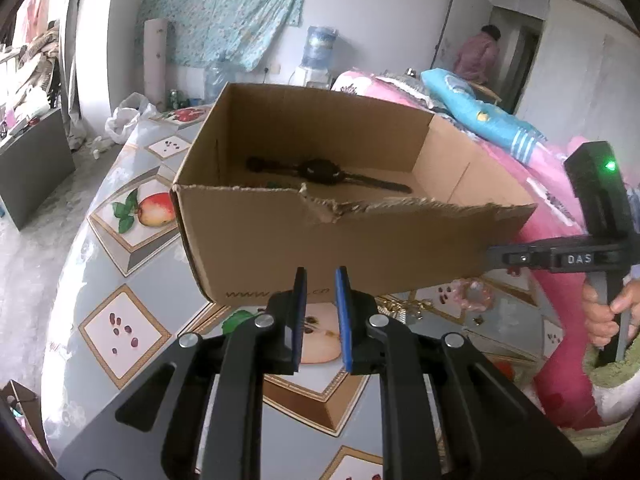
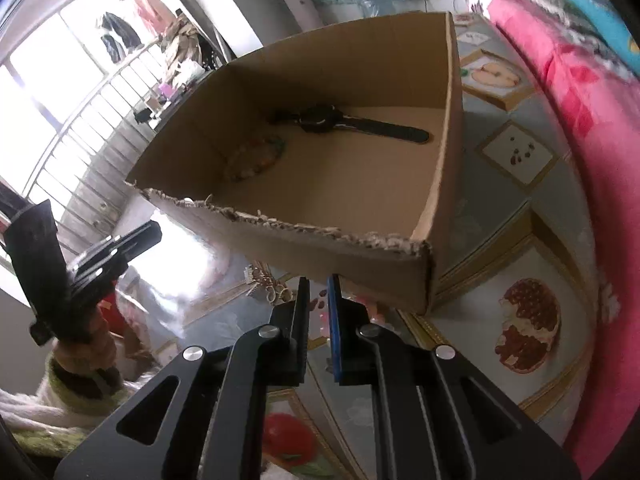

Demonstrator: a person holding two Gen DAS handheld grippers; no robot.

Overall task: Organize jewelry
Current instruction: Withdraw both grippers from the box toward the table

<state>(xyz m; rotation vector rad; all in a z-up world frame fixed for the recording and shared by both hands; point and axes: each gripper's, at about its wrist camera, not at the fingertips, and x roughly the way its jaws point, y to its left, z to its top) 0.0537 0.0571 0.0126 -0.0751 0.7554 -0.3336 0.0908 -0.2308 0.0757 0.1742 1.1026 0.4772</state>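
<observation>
Left gripper (image 1: 322,276) hangs empty, jaws nearly together with only a narrow slit between them; right gripper (image 2: 319,284) likewise, pressed almost shut on nothing; just beyond both sets of tips stands the open cardboard box (image 1: 320,240) (its near rim torn ragged) on the fruit-patterned worktop (image 1: 132,272); deep inside the box lie a black wristwatch (image 2: 340,122) and, to its left, a beaded bracelet (image 2: 256,158); loose jewelry pieces (image 2: 272,284) sit on the worktop just left of the right gripper, below the box's near wall.
</observation>
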